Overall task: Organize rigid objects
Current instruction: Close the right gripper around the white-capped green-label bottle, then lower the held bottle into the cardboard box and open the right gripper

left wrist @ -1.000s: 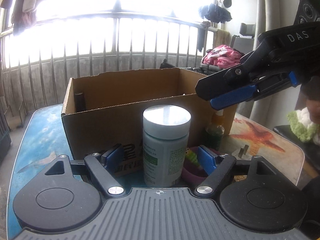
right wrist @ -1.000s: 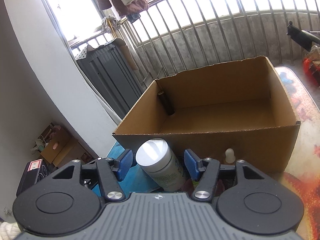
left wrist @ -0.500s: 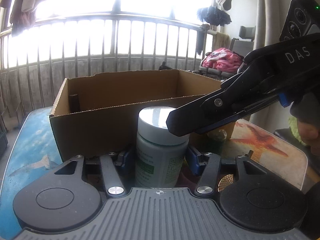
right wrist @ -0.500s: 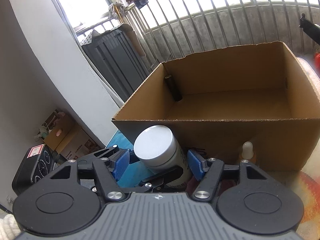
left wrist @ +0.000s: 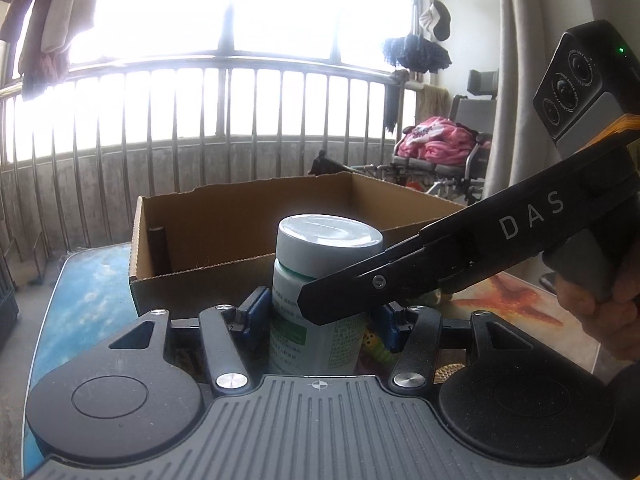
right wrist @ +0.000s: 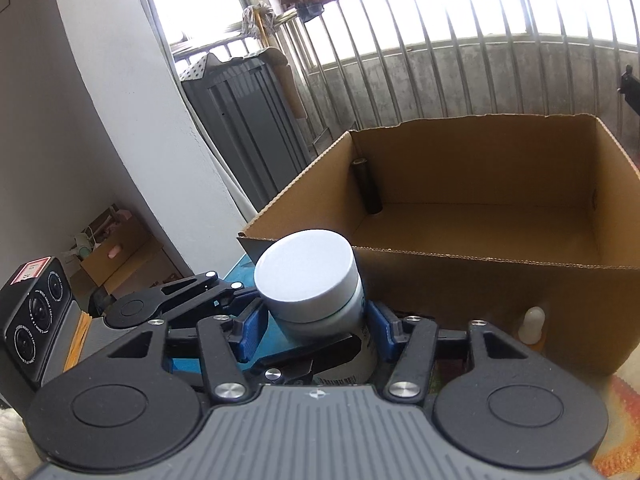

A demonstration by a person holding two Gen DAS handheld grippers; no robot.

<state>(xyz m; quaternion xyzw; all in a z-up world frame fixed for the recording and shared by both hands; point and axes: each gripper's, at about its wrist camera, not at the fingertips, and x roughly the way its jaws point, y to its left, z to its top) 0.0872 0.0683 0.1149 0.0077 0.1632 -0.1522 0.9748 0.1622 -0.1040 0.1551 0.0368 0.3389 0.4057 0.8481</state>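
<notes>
A white pill bottle [left wrist: 316,332] with a pale grey lid [right wrist: 306,276] stands upright just in front of a brown cardboard box [left wrist: 200,276]. My left gripper [left wrist: 320,320] is shut on the bottle's body, its blue pads against both sides. My right gripper [right wrist: 312,332] reaches in from the right, and its black finger [left wrist: 360,292] crosses the bottle's front. Its jaws are closing with the bottle between them. The right pad touches the bottle and the left pad [right wrist: 250,330] stands a little off it.
The box [right wrist: 480,292] is open-topped, with a dark cylinder [right wrist: 366,184] leaning in its far left corner. A small dropper bottle [right wrist: 532,324] stands against the box front. The table [left wrist: 80,300] has a blue printed top. A hand [left wrist: 600,312] holds the right gripper.
My left jaws have shut onto the bottle. The right gripper has swung down from the upper right until its fingers sit around the same bottle.
</notes>
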